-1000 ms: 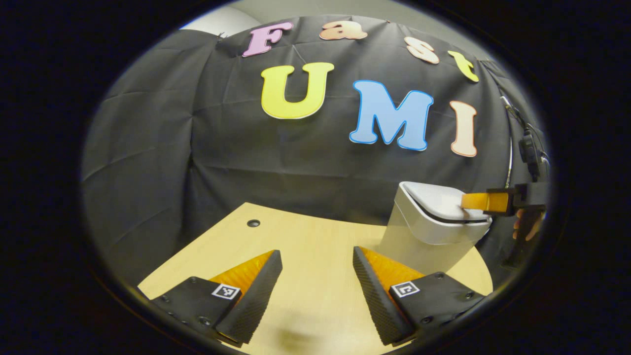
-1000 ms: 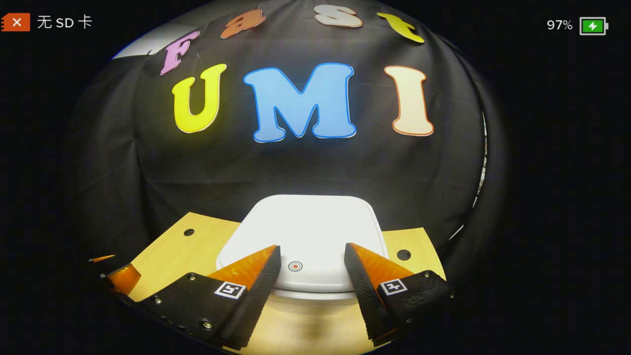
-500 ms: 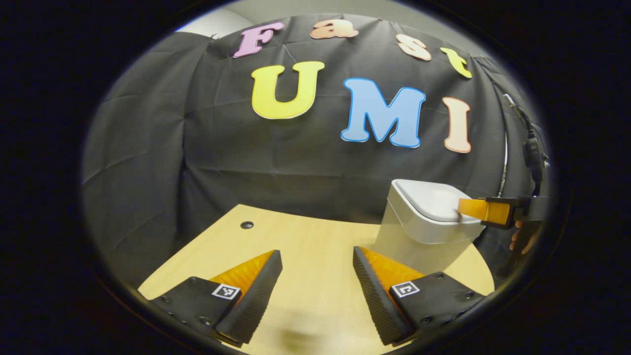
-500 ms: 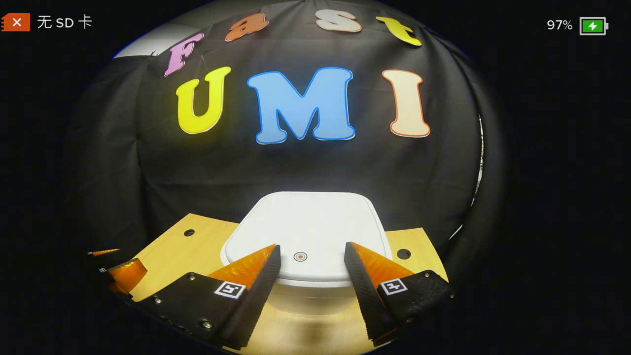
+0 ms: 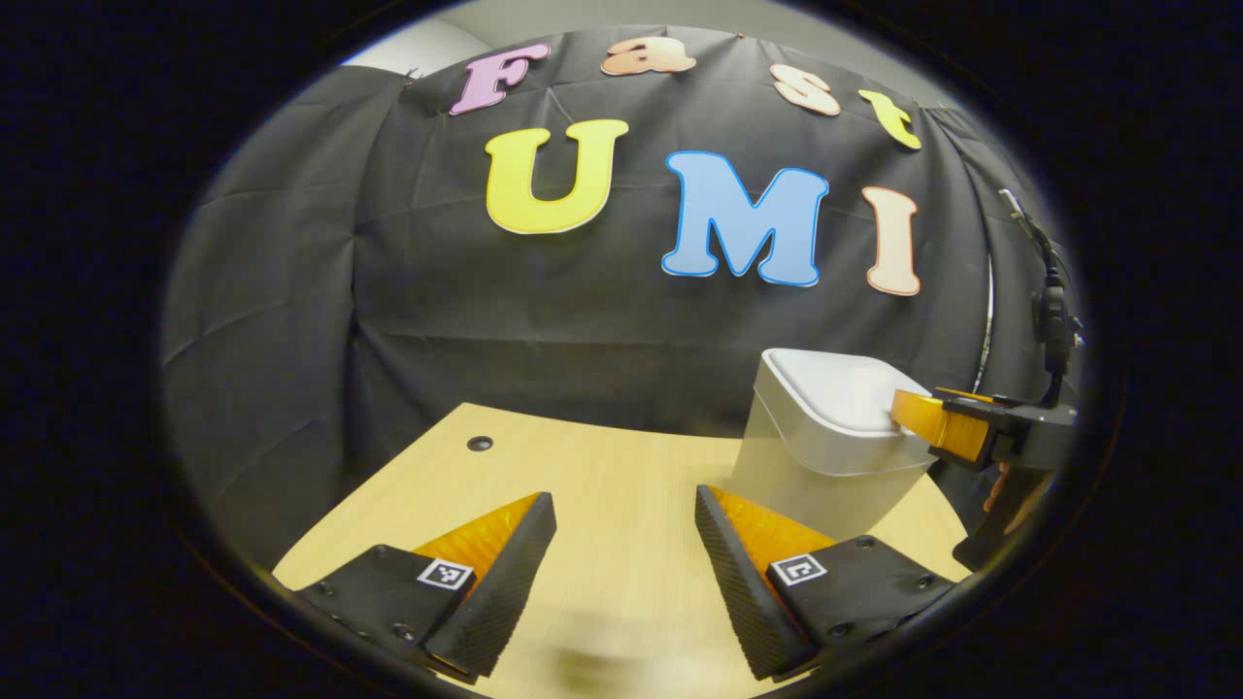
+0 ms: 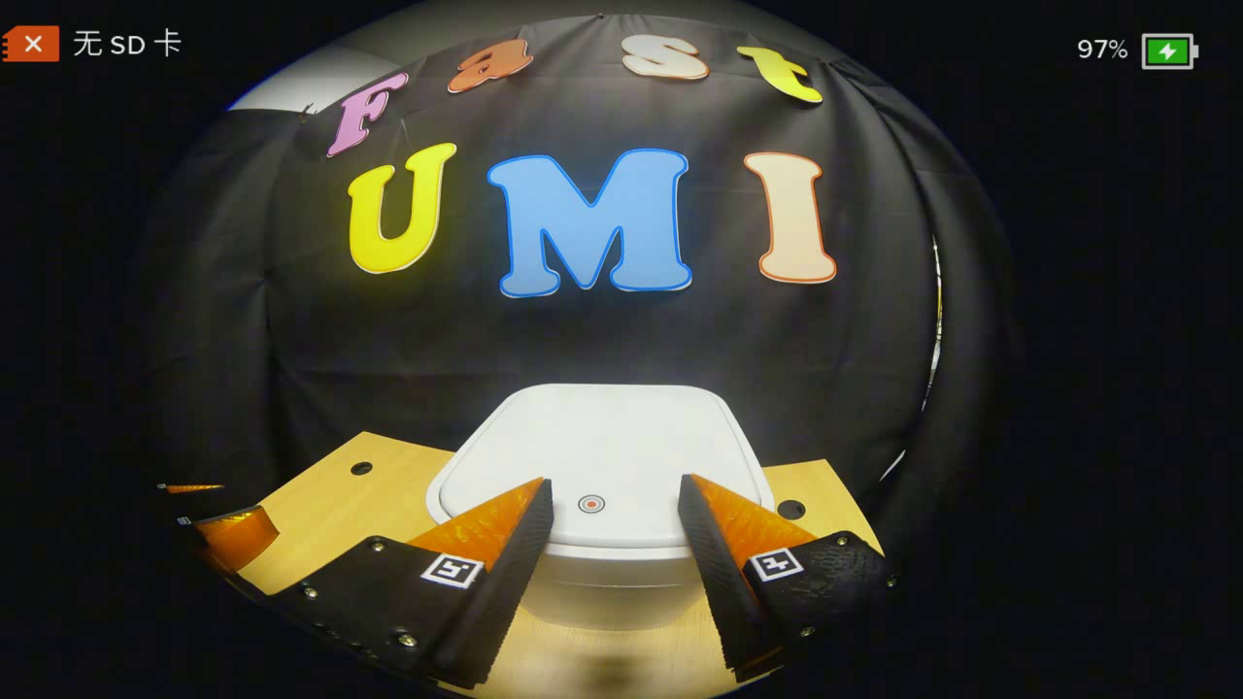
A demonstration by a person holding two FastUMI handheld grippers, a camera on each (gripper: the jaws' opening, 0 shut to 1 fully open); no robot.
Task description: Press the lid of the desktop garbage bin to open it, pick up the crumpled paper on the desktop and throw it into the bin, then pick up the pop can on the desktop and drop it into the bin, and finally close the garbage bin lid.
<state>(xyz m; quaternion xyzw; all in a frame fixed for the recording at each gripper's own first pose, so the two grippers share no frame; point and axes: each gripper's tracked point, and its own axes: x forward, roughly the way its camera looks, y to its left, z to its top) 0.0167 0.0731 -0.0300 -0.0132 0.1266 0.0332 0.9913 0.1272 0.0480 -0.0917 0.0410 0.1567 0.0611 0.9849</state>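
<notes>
the white bin [image 6: 602,582] sits low in the frame, lid [image 6: 597,447] down, right gripper [image 6: 614,524] over its front edge with jaws apart. the left gripper [image 5: 621,544] hangs over the counter [image 5: 602,476], jaws apart too.

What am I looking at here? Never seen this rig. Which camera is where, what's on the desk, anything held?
No robot: a person carries two handheld two-finger grippers, each with a fisheye camera looking along its own fingers. In the left gripper view, the left gripper hovers over the light wooden desk, jaws open and holding nothing. The right gripper view looks down on the white plastic desktop bin, whose lid looks shut; the right gripper sits at the lid's near edge, jaws open, empty. The left gripper view also catches that gripper by the lid.
</notes>
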